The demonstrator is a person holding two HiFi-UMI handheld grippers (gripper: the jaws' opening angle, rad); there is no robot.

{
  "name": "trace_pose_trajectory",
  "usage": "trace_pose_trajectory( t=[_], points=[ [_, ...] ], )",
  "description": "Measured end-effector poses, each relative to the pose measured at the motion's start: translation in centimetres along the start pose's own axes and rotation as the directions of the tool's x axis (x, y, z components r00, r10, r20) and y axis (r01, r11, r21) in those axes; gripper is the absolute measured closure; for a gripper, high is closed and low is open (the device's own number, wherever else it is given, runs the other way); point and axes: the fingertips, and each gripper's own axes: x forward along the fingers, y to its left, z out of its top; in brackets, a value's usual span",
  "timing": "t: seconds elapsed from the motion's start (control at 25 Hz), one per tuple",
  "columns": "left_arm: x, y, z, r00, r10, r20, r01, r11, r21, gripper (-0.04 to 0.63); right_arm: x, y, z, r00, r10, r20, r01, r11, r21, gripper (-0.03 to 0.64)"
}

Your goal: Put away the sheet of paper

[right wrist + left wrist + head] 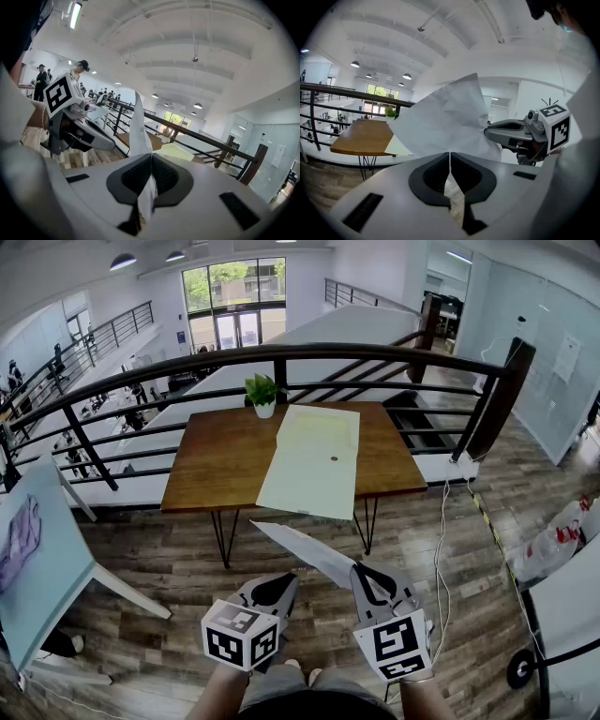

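I hold a white sheet of paper [305, 547] in the air between both grippers, in front of a wooden table [220, 460]. My left gripper [278, 589] is shut on the sheet's near edge; in the left gripper view the paper [445, 117] rises from the closed jaws. The right gripper [362, 577] is shut on the sheet too, and its own view shows the paper [137, 124] edge-on, standing up out of the jaws. A pale yellow-green folder [314, 460] lies open on the table and overhangs its front edge.
A small potted plant [263, 395] stands at the table's back edge. A dark railing [281, 357] runs behind the table. A light blue table [42, 559] with a purple cloth stands left. Cables [441, 549] and a plastic bag [553, 545] lie right.
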Motion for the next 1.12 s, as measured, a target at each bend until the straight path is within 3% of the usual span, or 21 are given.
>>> trace_pose_trajectory(
  t=[0.52, 1.12],
  points=[
    [0.4, 1.6, 0.3, 1.0, -0.015, -0.002, 0.015, 1.0, -0.002, 0.571, 0.7, 1.6, 0.2, 1.0, 0.028, 0.01, -0.028, 0.998, 0.057, 0.589],
    [0.1, 4.7, 0.4, 0.997, -0.074, -0.015, 0.075, 0.997, 0.021, 0.571, 3.3, 3.0, -0.3, 0.999, -0.04, -0.033, 0.043, 0.993, 0.109, 0.588]
  ],
)
